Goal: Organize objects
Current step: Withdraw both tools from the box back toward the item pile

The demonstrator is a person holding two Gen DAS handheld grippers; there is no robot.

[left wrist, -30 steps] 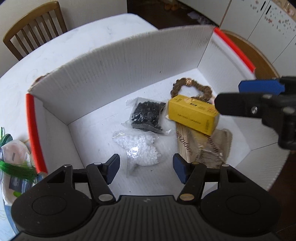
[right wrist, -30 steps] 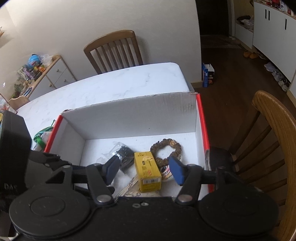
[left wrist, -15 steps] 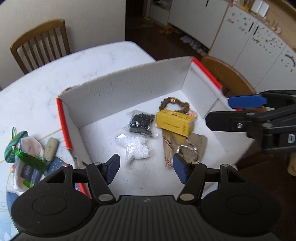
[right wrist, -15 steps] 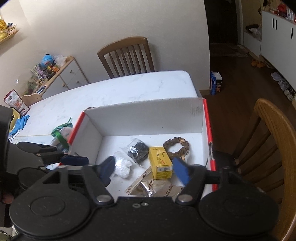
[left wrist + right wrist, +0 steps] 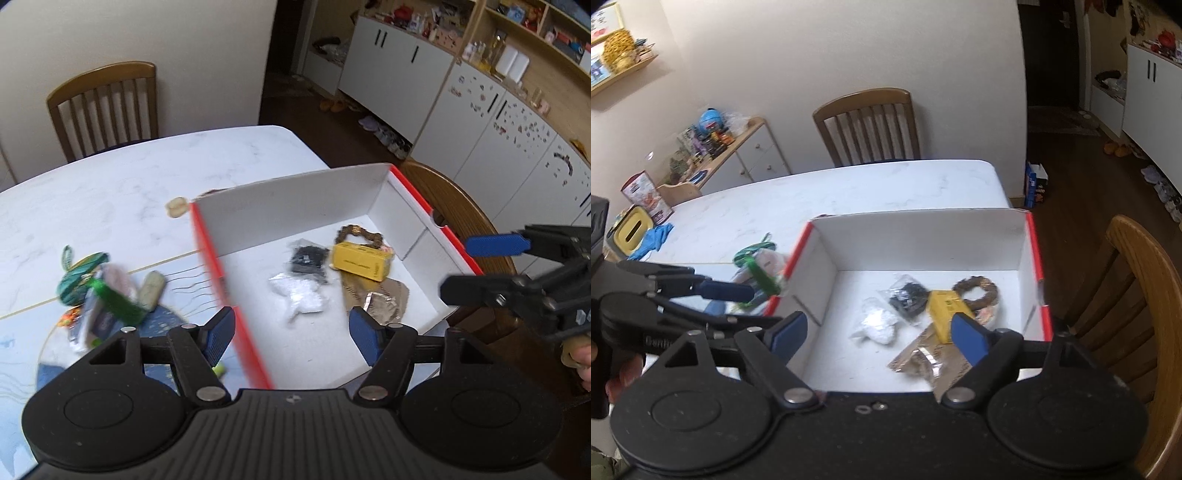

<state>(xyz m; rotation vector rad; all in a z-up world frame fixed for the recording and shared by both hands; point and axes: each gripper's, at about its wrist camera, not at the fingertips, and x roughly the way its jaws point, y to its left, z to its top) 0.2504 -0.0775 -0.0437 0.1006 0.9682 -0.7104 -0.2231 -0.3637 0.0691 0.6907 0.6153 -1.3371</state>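
A white box with red rims (image 5: pixel 295 201) stands on the table, holding a yellow carton (image 5: pixel 360 260), a bag of black beads (image 5: pixel 308 258), a bag of white beads (image 5: pixel 301 297), a brown bead bracelet (image 5: pixel 352 232) and a brown packet (image 5: pixel 376 299). My left gripper (image 5: pixel 291 334) hovers above the box's left rim with its jaws opening and nothing between them. My right gripper (image 5: pixel 879 334) hangs over the box's near side, its jaws also opening and empty. Each gripper shows in the other view: the right gripper (image 5: pixel 487 267) and the left gripper (image 5: pixel 738 306).
Left of the box lies a blurred pile with a green pouch (image 5: pixel 79 277), a green tassel (image 5: pixel 762 278) and small packets on a blue-patterned mat. A tan piece (image 5: pixel 176 207) lies by the box's far corner. Wooden chairs stand at the far side (image 5: pixel 868 125) and right (image 5: pixel 1145 295).
Both grippers have risen and drawn back from the box, so it looks smaller. The left one shifted left over the red rim. The right jaws have spread wider.
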